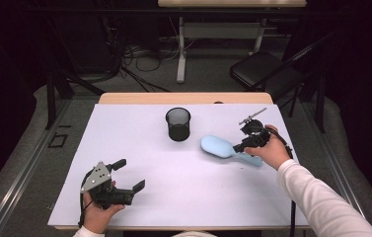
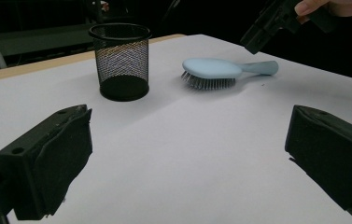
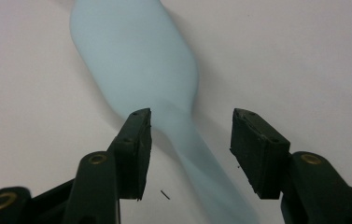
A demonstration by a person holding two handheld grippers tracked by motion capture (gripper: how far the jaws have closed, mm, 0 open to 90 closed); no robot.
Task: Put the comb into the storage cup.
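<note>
So your right gripper (image 3: 190,140) is hanging over the light blue hairbrush (image 1: 220,147), jaws apart on either side of the handle where it meets the head, pads not touching it. The brush is lying bristles down on the white table (image 1: 173,187), just right of the black mesh cup (image 1: 178,124). Your left gripper (image 1: 130,175) is sitting low near the front left edge, jaws wide open with nothing between them.
</note>
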